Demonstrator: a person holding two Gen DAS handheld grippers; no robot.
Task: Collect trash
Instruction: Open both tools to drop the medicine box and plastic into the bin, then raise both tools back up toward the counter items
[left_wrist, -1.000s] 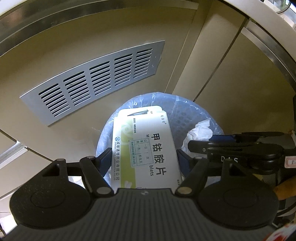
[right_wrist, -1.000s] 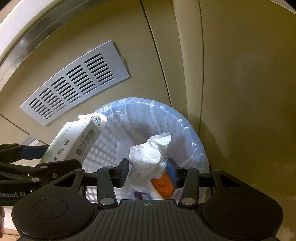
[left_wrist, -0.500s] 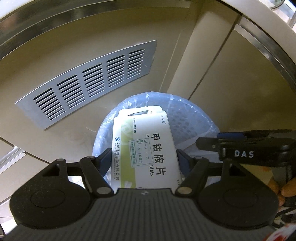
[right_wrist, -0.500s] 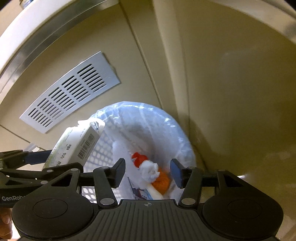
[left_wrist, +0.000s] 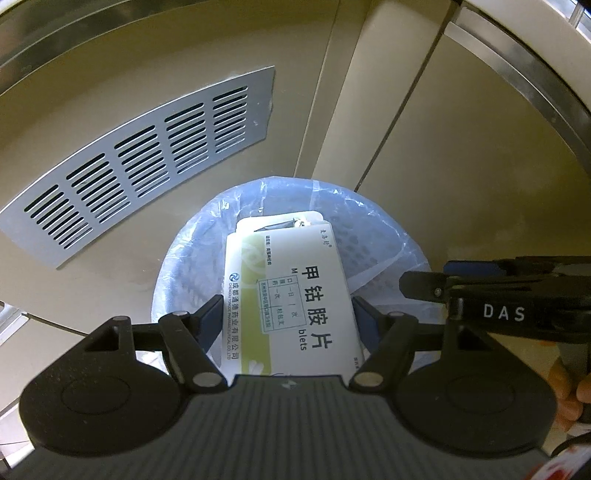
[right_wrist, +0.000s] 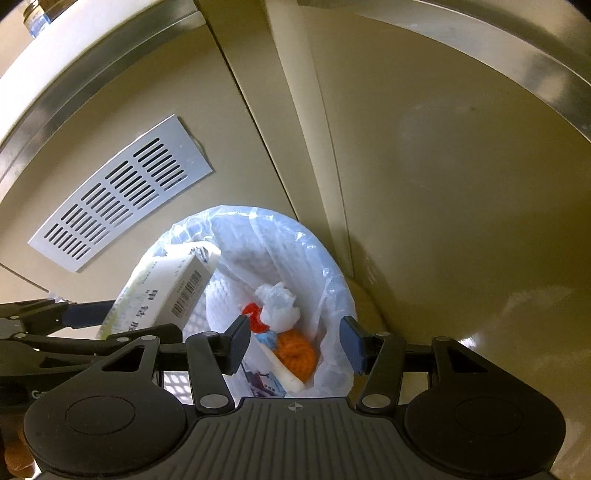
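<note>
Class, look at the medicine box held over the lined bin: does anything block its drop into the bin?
Nothing visible does. The medicine box, clamped in the left hand-held gripper, hangs over the open bin; the crumpled tissue lies lower inside.

We are seeing medicine box (left_wrist: 295, 295) blocking most of bin (left_wrist: 184, 266) interior; box bottom edge hiding behind left gripper (left_wrist: 288, 321).

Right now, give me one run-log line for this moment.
left gripper: jaws shut on medicine box over trash bin | right gripper: jaws open, empty | crumpled tissue: in bin
</note>
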